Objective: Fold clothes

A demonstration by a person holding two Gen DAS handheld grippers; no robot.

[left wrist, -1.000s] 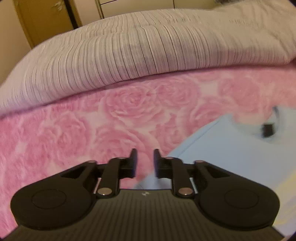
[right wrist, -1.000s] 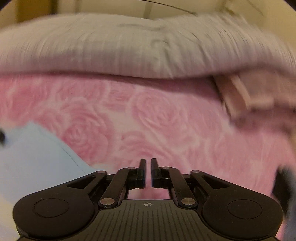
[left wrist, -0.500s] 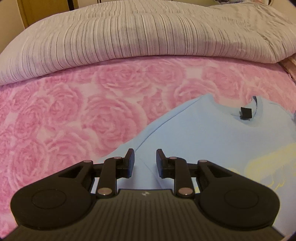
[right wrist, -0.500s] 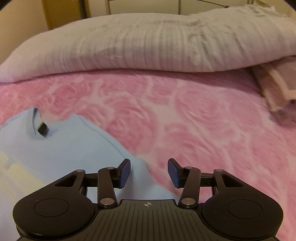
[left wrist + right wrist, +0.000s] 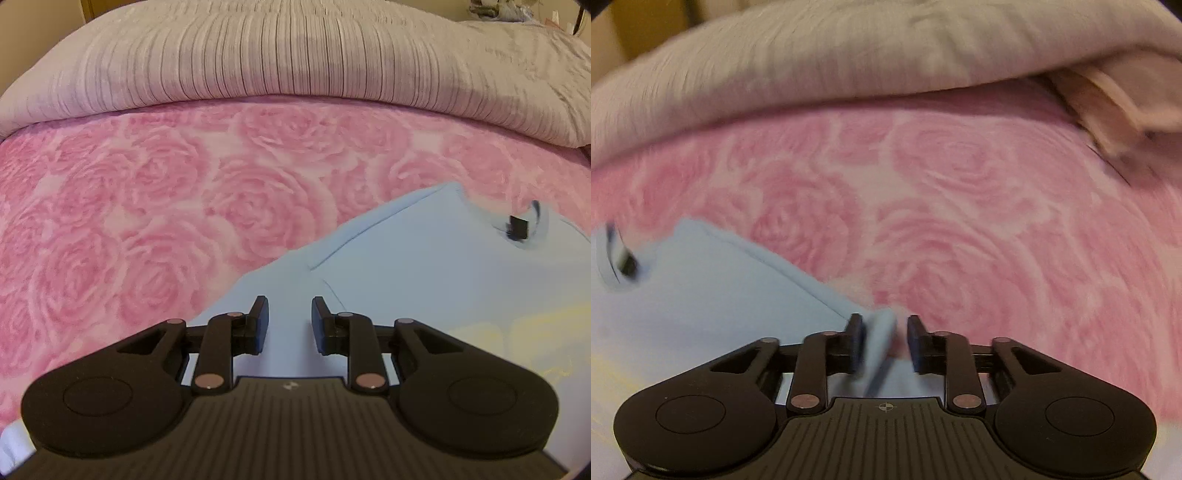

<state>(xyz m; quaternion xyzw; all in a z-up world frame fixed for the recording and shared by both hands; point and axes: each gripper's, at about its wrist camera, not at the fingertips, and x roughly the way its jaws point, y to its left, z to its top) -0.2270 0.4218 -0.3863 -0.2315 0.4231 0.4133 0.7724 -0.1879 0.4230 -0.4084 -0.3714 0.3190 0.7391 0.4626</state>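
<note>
2 grippers sit low over a light blue t-shirt (image 5: 424, 280) that lies flat on a bed. the left gripper (image 5: 286, 325) has its fingers apart with bare blue cloth showing in the gap, over the sleeve area near the shirt's left edge; whether the fingers touch the cloth cannot be told. the right gripper (image 5: 882, 341) also has its fingers apart, and a raised fold of the shirt's edge stands between them, lying against the left finger and clear of the right one. this view is blurred.

outward from the left gripper, a seam runs diagonally up the shirt toward the collar (image 5: 532, 229), where a small black tag (image 5: 517, 227) shows inside the neck. pale yellow print (image 5: 517, 332) lies on the shirt's front to the right. in the right wrist view the collar and tag (image 5: 626, 260) sit at the far left.

under the shirt is a pink blanket with a rose pattern (image 5: 184, 206). beyond it, a bulky grey striped duvet (image 5: 295, 55) lies across the far side of the bed. a beige folded cloth (image 5: 1115, 110) lies by the duvet at the upper right in the right wrist view.
</note>
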